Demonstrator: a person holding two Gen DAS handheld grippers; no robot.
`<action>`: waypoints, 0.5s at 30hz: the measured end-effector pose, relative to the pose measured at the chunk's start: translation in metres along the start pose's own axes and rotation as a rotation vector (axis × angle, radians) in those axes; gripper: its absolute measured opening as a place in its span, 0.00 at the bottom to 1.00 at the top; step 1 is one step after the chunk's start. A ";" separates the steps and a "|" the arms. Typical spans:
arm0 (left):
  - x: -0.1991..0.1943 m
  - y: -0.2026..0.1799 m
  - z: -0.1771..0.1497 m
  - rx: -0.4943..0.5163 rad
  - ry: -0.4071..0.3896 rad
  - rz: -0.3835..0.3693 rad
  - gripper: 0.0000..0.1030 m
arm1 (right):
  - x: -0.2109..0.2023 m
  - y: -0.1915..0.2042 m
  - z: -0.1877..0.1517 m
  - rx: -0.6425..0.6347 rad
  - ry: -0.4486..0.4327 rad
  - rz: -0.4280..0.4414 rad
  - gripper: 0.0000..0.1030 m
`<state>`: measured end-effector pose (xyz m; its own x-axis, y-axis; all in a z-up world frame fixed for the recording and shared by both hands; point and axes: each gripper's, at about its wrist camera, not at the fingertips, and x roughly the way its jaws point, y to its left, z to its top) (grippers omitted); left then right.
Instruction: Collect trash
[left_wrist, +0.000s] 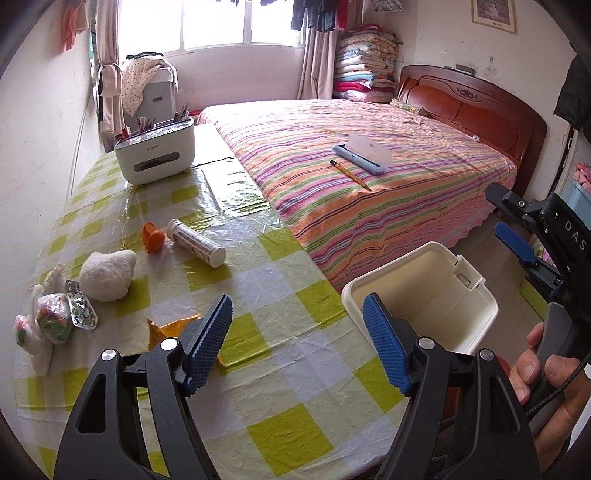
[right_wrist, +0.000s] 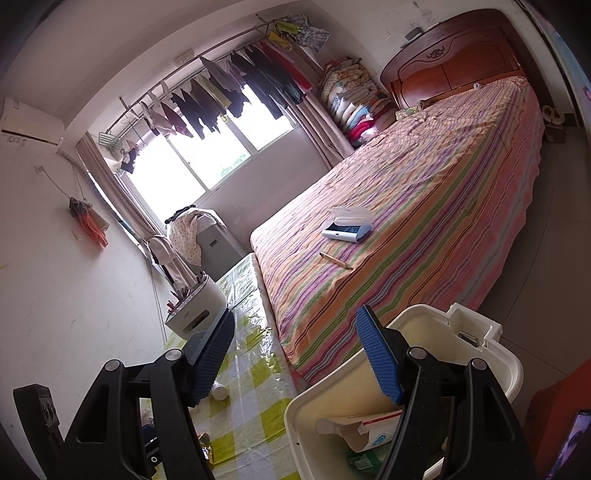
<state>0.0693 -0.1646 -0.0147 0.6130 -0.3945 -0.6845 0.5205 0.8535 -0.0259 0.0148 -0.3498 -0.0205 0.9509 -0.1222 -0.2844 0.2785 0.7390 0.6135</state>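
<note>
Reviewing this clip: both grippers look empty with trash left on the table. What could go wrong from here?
1. The white tube lies on its side on the glossy tablecloth; a nudge might roll it away.
2. The bin stands off the table edge, so a piece released early could fall beside it.
3. The foil blister pack lies flat among wrappers, so the open left gripper may slip off it.

The bench (left_wrist: 280, 280) wears a yellow-green and white check; beyond the fingers (left_wrist: 384, 336), with their blue pads, the bed (left_wrist: 369, 206) is striped pink, orange and green. The bin (left_wrist: 476, 317) is cream, the peel (left_wrist: 153, 238) orange.
</note>
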 end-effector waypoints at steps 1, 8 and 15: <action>-0.002 0.005 -0.001 0.004 0.004 0.010 0.71 | 0.001 0.002 -0.001 -0.004 0.005 0.003 0.65; -0.017 0.052 -0.009 -0.013 0.019 0.088 0.71 | 0.010 0.018 -0.010 -0.041 0.033 0.021 0.65; -0.037 0.116 -0.012 -0.058 0.005 0.197 0.74 | 0.021 0.034 -0.019 -0.061 0.075 0.044 0.65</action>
<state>0.0992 -0.0469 -0.0011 0.6966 -0.2164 -0.6841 0.3559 0.9321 0.0674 0.0420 -0.3148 -0.0199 0.9484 -0.0405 -0.3144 0.2260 0.7819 0.5809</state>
